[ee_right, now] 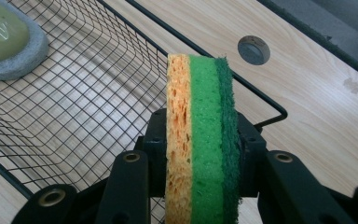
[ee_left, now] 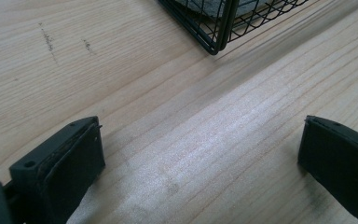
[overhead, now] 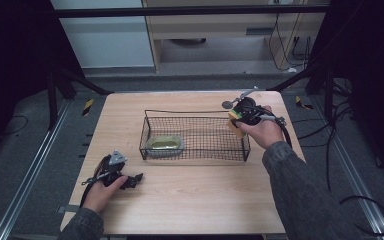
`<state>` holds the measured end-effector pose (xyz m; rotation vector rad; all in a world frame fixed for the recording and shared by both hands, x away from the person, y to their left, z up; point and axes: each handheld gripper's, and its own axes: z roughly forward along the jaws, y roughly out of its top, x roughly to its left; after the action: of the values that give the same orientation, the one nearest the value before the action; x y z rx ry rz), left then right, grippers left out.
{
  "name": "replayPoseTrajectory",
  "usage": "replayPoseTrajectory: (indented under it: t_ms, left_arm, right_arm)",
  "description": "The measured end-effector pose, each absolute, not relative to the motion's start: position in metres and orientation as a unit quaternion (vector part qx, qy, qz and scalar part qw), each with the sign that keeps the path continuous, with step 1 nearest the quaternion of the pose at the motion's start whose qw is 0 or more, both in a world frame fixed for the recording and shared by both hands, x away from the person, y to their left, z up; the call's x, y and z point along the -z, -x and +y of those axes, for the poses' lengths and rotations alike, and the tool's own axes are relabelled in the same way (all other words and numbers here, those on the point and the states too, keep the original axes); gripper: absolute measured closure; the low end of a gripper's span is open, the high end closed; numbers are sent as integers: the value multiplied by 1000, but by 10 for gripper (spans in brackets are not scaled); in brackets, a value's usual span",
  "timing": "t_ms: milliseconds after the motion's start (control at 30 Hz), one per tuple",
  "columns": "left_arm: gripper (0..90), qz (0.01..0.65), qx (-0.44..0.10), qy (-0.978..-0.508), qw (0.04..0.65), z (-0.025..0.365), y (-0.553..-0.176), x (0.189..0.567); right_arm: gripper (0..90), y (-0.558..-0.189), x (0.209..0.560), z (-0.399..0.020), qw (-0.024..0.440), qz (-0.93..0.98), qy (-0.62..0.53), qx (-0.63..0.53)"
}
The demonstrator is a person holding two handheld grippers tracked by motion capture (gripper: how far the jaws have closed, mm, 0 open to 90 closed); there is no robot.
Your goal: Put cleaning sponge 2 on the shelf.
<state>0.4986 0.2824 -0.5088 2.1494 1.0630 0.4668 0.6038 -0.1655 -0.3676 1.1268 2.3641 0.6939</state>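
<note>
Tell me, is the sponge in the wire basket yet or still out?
Out: the sponge stands on edge, clamped in the right gripper at the basket rim.

A light wooden table (overhead: 195,200) with rounded corners stands on grey carpeted floor (overhead: 25,150), a round grey hole plug (ee_right: 253,49) set in its far edge. Metal floor rails (overhead: 27,170) run along both sides, with yellow-black hazard tape (overhead: 87,106) marks near them. Beyond stands a pale wooden cabinet (overhead: 220,30) beside a white panel (overhead: 105,40). Loose black cables (overhead: 365,210) trail over the carpet; dark curtains (overhead: 10,50) close off both sides
</note>
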Motion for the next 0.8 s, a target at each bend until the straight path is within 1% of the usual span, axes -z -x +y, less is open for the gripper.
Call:
replayPoseTrajectory:
  t_ms: [367,800]
  left_arm:
    - [0,409,-179,-827,342,282,-499,509]
    - [0,409,-179,-827,343,282,-499,509]
  right_arm:
    - [650,-608,384,-164,205,853,-415,-242]
    - [650,-616,399,-159,206,857,-415,-224]
